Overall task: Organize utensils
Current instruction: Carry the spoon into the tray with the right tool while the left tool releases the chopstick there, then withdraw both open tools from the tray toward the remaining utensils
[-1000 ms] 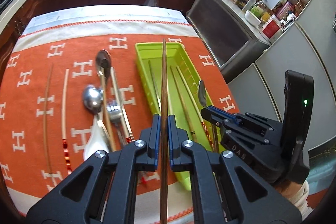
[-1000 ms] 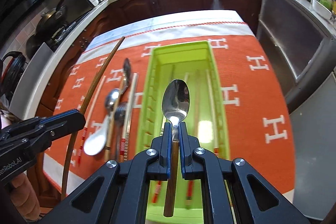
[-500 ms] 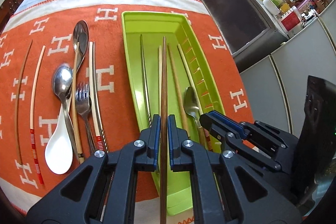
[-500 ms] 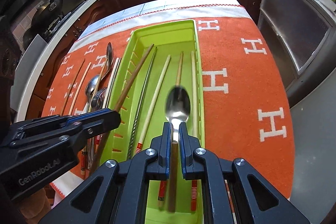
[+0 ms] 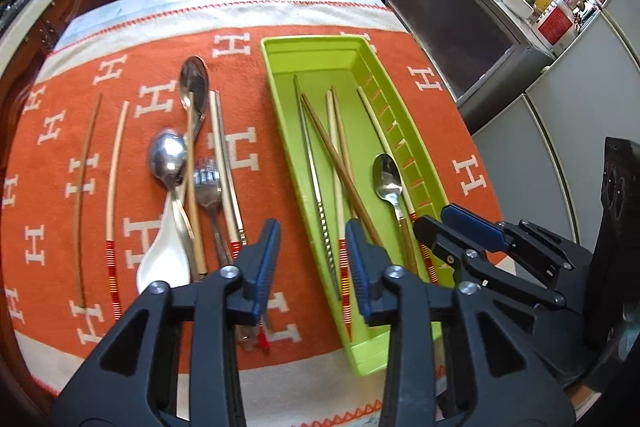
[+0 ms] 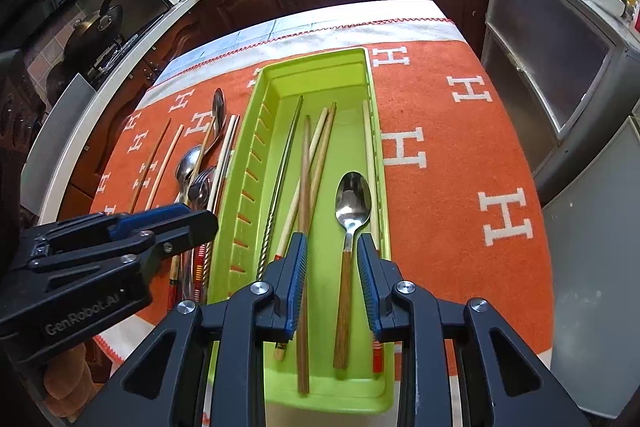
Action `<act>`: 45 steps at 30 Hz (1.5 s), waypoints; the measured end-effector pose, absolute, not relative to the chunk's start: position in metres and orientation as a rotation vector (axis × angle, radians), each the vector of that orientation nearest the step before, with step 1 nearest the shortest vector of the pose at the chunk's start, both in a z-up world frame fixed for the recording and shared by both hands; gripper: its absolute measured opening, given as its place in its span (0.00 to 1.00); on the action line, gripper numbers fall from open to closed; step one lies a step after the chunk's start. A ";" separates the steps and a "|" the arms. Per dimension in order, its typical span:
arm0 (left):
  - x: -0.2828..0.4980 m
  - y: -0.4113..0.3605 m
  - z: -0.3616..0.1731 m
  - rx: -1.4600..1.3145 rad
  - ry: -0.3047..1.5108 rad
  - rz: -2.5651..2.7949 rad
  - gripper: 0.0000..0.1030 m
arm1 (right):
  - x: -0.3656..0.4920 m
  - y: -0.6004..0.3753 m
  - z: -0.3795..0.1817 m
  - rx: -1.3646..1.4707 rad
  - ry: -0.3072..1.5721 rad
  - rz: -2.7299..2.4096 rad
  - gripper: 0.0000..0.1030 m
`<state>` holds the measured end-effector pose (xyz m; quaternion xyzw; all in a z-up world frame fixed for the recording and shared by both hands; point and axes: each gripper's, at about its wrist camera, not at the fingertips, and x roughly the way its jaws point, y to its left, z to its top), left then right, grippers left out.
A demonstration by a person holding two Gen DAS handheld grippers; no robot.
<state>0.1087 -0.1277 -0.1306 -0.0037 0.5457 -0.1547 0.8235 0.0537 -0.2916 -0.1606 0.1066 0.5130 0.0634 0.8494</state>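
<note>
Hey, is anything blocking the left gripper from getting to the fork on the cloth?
Partly. The left gripper is open above the cloth, nothing between it and the fork. But the fork is crowded: a wood-handled spoon lies close on its left and chopsticks close on its right.

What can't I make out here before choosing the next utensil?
- Left wrist view: fork handle end and the near chopstick ends, hidden behind the left hand-held gripper.
- Right wrist view: the loose utensils' handles, covered by that gripper's body.
- Chopstick end markings: too small.
</note>
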 end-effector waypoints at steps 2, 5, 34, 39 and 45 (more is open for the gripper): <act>0.103 -0.120 -0.125 0.006 1.142 -0.317 0.31 | 0.047 -0.290 -0.160 0.231 1.081 0.132 0.30; 0.094 -0.110 -0.118 0.029 1.118 -0.293 0.31 | 0.039 -0.288 -0.160 0.236 1.087 0.130 0.31; 0.068 -0.014 -0.102 -0.007 1.049 -0.137 0.31 | 0.027 -0.210 -0.128 0.103 1.072 0.177 0.35; 0.069 0.009 -0.111 -0.033 1.056 -0.109 0.31 | 0.037 -0.189 -0.128 0.077 1.092 0.192 0.35; 0.075 0.042 -0.126 -0.080 1.074 -0.086 0.31 | 0.054 -0.158 -0.125 0.041 1.092 0.211 0.35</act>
